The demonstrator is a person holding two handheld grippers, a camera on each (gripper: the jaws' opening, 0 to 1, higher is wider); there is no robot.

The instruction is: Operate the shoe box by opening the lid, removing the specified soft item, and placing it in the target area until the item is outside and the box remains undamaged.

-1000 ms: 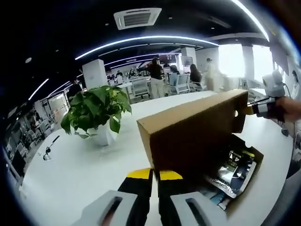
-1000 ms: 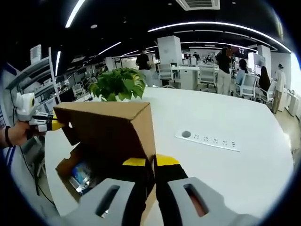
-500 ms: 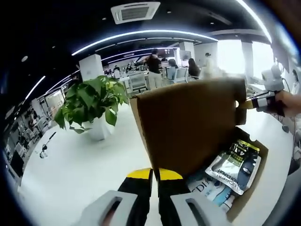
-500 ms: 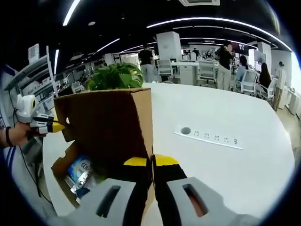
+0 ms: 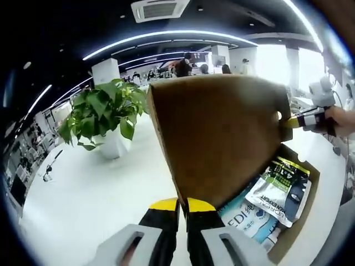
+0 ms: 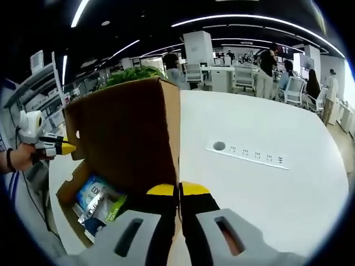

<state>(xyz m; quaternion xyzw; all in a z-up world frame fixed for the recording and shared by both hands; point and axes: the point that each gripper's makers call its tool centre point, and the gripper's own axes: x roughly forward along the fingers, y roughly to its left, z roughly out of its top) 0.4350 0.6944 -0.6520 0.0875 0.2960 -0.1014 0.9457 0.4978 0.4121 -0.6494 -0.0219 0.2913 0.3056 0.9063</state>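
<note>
shoe box lid [image 5: 216, 133]: raised, pinched at opposite corners by left hand-held gripper [image 5: 182, 204] and right hand-held gripper [image 6: 178, 189] (exposing soft packets [image 5: 277, 191] for removal).

left gripper [image 5: 182, 204]: two black jaws with yellow tips, each rising from a pale grey moulded base with an oval slot.
right gripper [image 6: 178, 189]: same build, black jaws capped in yellow on grey slotted bases.
left gripper from the right gripper view [image 6: 67, 148]: yellow tip on a black body, white housing above.
hand [image 6: 22, 157]: a dark band sits at the wrist.
right gripper from the left gripper view [image 5: 288, 122]: yellow tip, black body, white top.
</note>
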